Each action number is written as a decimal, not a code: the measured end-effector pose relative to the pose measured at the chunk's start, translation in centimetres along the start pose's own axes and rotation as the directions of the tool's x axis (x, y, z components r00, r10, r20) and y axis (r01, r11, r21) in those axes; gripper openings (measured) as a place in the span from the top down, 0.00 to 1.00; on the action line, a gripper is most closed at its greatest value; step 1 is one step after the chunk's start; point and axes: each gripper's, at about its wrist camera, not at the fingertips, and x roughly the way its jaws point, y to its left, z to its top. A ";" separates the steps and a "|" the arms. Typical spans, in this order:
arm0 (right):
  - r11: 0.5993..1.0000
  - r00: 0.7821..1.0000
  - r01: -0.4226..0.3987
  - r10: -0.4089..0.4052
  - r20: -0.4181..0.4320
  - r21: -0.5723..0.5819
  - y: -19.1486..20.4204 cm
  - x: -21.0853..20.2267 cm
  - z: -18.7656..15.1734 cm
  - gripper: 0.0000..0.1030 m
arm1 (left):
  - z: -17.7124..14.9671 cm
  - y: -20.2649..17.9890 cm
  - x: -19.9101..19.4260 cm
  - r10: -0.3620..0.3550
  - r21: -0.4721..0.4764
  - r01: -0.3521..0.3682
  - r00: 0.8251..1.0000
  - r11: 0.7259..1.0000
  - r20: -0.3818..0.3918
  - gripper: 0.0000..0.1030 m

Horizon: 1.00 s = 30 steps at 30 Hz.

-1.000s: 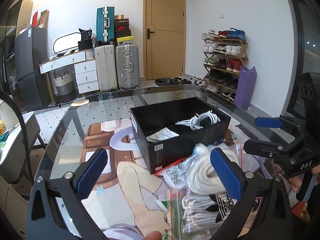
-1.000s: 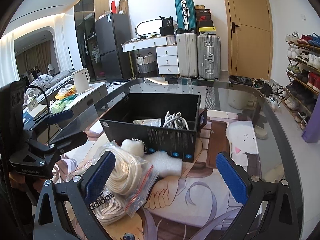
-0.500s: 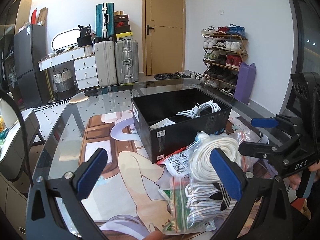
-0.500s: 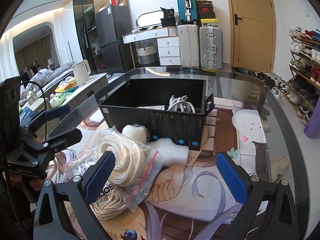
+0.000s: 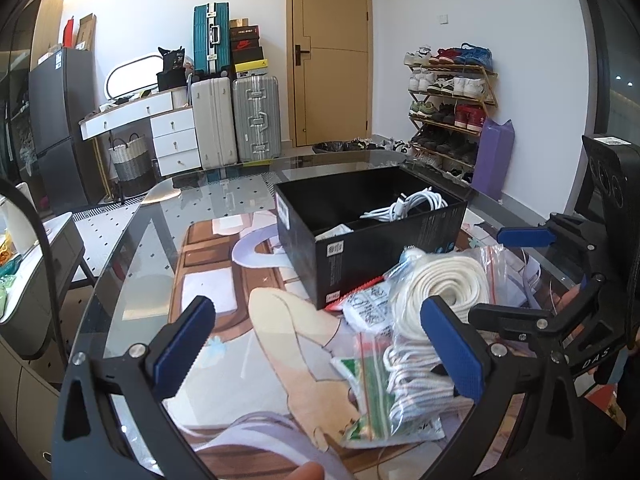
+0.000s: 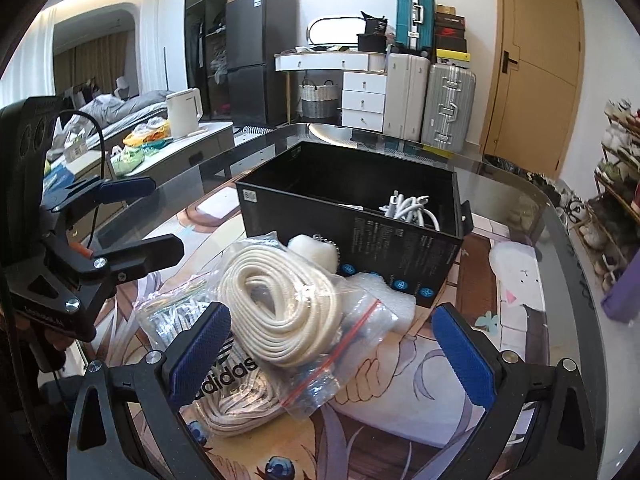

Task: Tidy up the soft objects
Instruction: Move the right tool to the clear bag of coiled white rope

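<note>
A bedroom-like room with a wooden door (image 5: pixel 330 56), suitcases (image 5: pixel 234 120) and a shoe rack (image 5: pixel 450 92) lies behind a glass table (image 5: pixel 132 256) that covers a cartoon-printed mat (image 5: pixel 280 332). On the mat stands an open black box (image 6: pixel 352 212) with a bundle of white cable (image 6: pixel 408 210) inside, at its right end in the right wrist view.

Just in front of the box, a coil of thick cream rope (image 6: pixel 276 304) sits in a clear zip bag with a red seal strip, bulging and slightly crumpled. Under it lies a second bag (image 6: pixel 232 388) printed "adidas", holding thinner white cord. A white fluffy ball (image 6: pixel 314 250) touches the box wall, and a piece of bubble wrap (image 6: pixel 380 296) lies beside the rope bag.

The left gripper (image 5: pixel 316 350) hangs spread wide with nothing between its blue pads, its right pad in front of the rope bag. The right gripper (image 6: pixel 330 354) is likewise spread, the rope bag lying between its pads, ungrasped.
</note>
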 end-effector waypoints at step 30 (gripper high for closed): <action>0.965 0.997 0.058 -0.069 -0.035 -0.256 3.1 3.4 0.3 0.01 | -1.2 0.6 0.9 -0.007 -0.034 0.006 1.000 0.999 -0.026 0.00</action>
